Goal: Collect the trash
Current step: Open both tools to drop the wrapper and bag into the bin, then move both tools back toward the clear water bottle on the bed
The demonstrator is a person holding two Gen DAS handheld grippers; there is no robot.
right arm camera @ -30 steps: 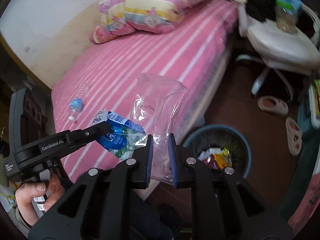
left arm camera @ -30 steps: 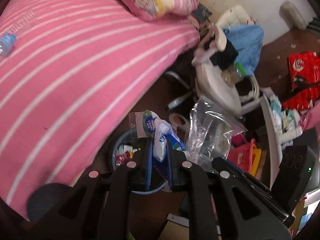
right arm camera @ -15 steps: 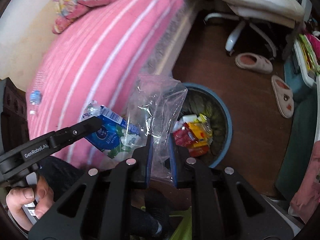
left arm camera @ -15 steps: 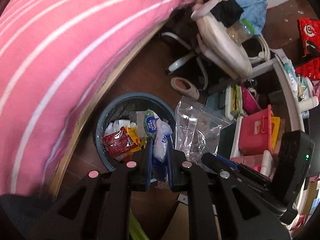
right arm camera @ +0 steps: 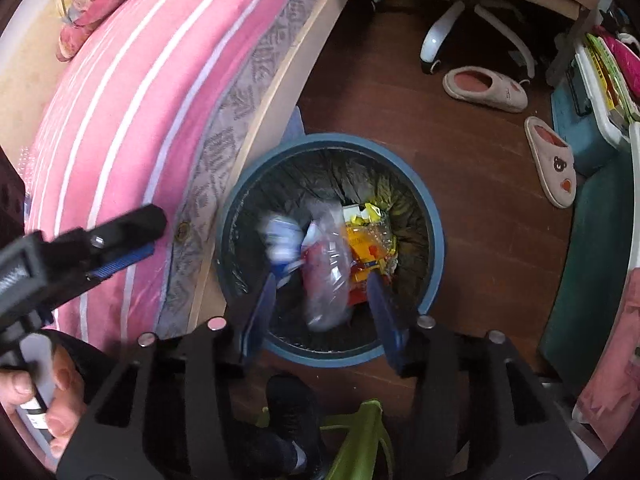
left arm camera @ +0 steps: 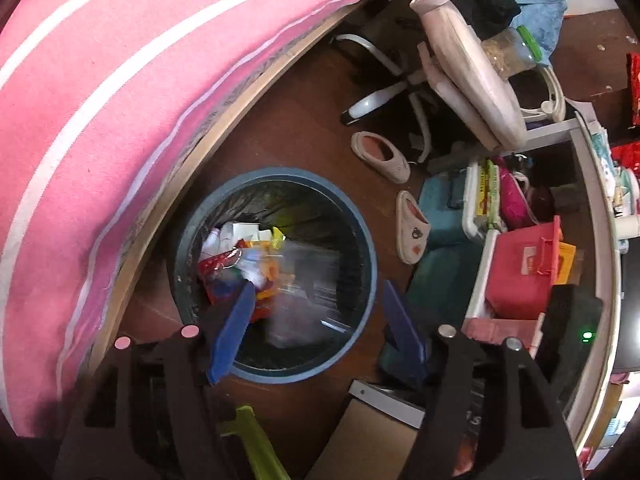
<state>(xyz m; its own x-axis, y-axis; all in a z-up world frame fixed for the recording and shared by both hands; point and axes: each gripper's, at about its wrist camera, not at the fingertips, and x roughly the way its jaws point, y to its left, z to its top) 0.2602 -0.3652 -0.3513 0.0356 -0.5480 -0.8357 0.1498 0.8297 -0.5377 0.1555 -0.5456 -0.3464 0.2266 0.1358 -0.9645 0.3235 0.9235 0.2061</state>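
A round blue trash bin (left arm camera: 362,240) (right arm camera: 436,236) with a dark liner stands on the wood floor beside the bed. It holds red, yellow and white wrappers (left arm camera: 256,252) (right arm camera: 368,248). My left gripper (left arm camera: 316,320) is open above the bin and holds nothing. My right gripper (right arm camera: 326,304) is open above the bin too. A clear plastic bag (right arm camera: 326,280) (left arm camera: 308,292) and a blue-and-white wrapper (right arm camera: 282,236) are blurred inside the bin mouth, free of both grippers. The left gripper also shows in the right wrist view (right arm camera: 120,240).
The pink striped bed (left arm camera: 100,100) (right arm camera: 132,92) runs along the left of the bin. Two slippers (right arm camera: 484,88) (right arm camera: 552,160) lie on the floor at the right. A white swivel chair (left arm camera: 468,80), a teal box (left arm camera: 440,216) and a red box (left arm camera: 524,268) crowd the right side.
Both grippers have moved down over the bin and opened. The blue-and-white wrapper has left the left gripper and the clear bag the right; both now drop into the bin.
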